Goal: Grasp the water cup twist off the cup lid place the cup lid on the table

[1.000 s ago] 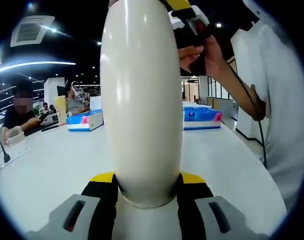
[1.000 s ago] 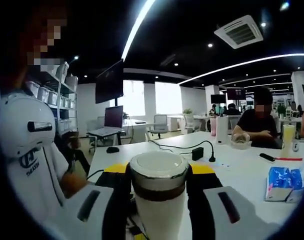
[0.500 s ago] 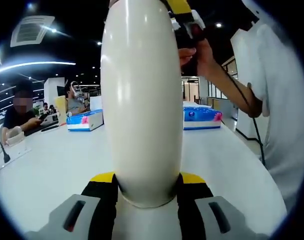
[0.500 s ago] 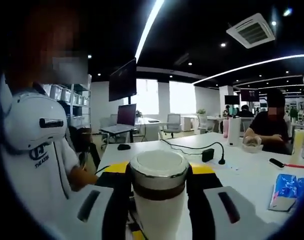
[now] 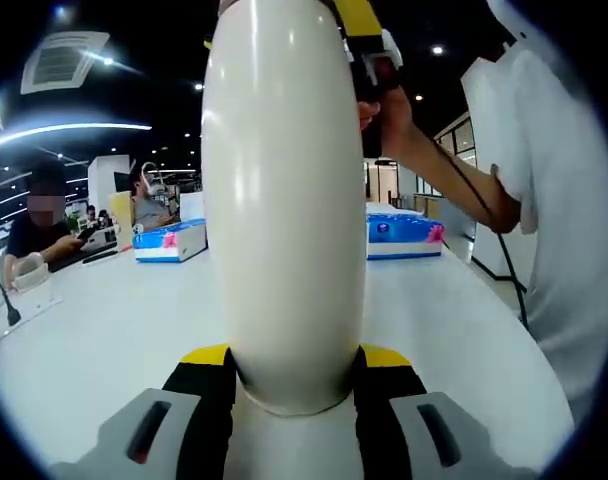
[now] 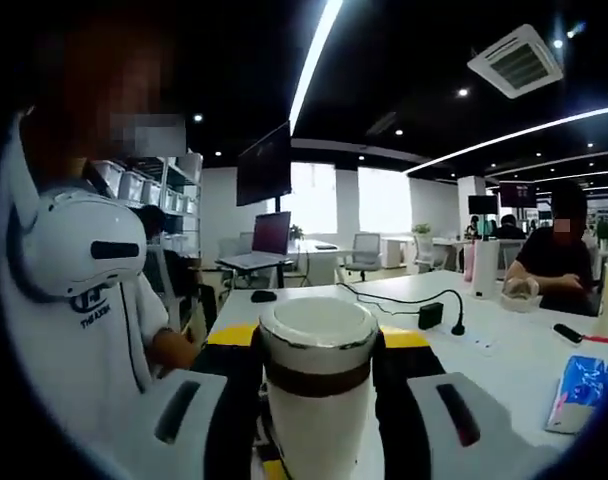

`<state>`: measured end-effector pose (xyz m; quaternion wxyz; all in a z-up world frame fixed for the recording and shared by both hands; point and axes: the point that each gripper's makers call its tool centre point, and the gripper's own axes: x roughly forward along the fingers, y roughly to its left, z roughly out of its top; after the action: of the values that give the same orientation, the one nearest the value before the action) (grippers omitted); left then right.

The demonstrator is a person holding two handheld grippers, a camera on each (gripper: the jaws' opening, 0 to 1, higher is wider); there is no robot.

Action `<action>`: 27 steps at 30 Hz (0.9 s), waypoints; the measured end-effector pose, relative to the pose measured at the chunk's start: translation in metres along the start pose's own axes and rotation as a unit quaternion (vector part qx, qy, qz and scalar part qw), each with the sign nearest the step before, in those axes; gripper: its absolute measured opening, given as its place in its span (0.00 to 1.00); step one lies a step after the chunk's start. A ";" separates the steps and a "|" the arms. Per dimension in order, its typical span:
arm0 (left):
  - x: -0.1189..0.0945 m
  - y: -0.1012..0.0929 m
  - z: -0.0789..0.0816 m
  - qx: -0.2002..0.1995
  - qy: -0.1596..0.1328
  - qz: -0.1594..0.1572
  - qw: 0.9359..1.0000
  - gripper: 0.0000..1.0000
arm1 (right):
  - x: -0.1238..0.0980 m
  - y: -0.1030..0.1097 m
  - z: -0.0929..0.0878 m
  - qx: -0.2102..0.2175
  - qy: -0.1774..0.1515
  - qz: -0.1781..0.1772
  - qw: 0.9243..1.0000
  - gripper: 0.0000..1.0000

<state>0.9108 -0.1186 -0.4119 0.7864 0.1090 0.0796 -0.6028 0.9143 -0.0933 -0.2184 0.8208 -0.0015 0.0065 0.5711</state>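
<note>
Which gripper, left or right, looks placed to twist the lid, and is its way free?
Probably the right gripper: its jaws flank the lid, nothing between. The left gripper grips the cup body lower down.

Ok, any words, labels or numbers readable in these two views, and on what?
Nothing reads clearly.
White shirt: a chest logo with a small line under it, too blurred to read.
Blue packs on the table: print too small to read.
Cup and lid: no text seen.
</note>
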 end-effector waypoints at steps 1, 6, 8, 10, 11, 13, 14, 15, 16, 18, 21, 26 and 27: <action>0.000 0.000 0.000 0.000 0.000 0.000 1.000 0.48 | 0.000 -0.001 0.000 0.001 0.000 0.003 1.000 0.46; 0.000 0.000 0.000 0.000 0.000 0.000 1.000 0.48 | 0.002 0.000 0.000 0.004 0.002 0.018 1.000 0.46; 0.000 0.000 0.000 0.000 0.000 0.001 1.000 0.48 | 0.002 0.000 0.000 0.007 0.002 0.025 1.000 0.46; 0.000 0.001 0.000 -0.001 0.000 0.001 1.000 0.48 | 0.003 0.001 0.000 0.007 0.004 0.027 1.000 0.46; -0.001 0.001 0.000 0.000 0.000 0.001 1.000 0.48 | 0.003 0.002 0.000 0.006 0.004 0.029 1.000 0.46; -0.001 0.001 0.000 0.000 0.000 0.001 1.000 0.48 | 0.004 0.003 -0.001 -0.001 0.007 0.026 1.000 0.46; -0.001 0.001 0.000 0.000 0.000 0.001 1.000 0.48 | 0.004 0.002 -0.002 -0.007 0.010 0.023 1.000 0.46; -0.001 0.001 0.000 0.000 0.000 0.001 1.000 0.48 | 0.004 0.002 -0.002 -0.009 0.012 0.020 1.000 0.47; -0.001 0.001 0.000 0.000 0.000 0.001 1.000 0.48 | 0.005 0.002 -0.003 -0.011 0.014 0.017 1.000 0.47; -0.001 0.001 0.000 0.000 0.000 0.001 1.000 0.48 | 0.006 0.003 -0.004 -0.015 0.021 0.015 1.000 0.47; -0.001 0.000 0.000 0.000 0.000 0.001 1.000 0.48 | 0.007 0.001 -0.008 -0.021 0.039 -0.005 0.999 0.54; -0.001 0.000 0.001 0.001 0.000 0.001 1.000 0.48 | 0.006 0.002 -0.004 -0.025 0.043 -0.030 0.998 0.69; -0.001 0.000 0.001 0.001 0.000 0.001 1.000 0.48 | 0.005 0.003 -0.003 -0.028 0.042 -0.038 0.998 0.71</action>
<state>0.9104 -0.1177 -0.4111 0.7867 0.1095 0.0792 -0.6024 0.9132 -0.0872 -0.2213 0.8408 -0.0489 0.0244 0.5385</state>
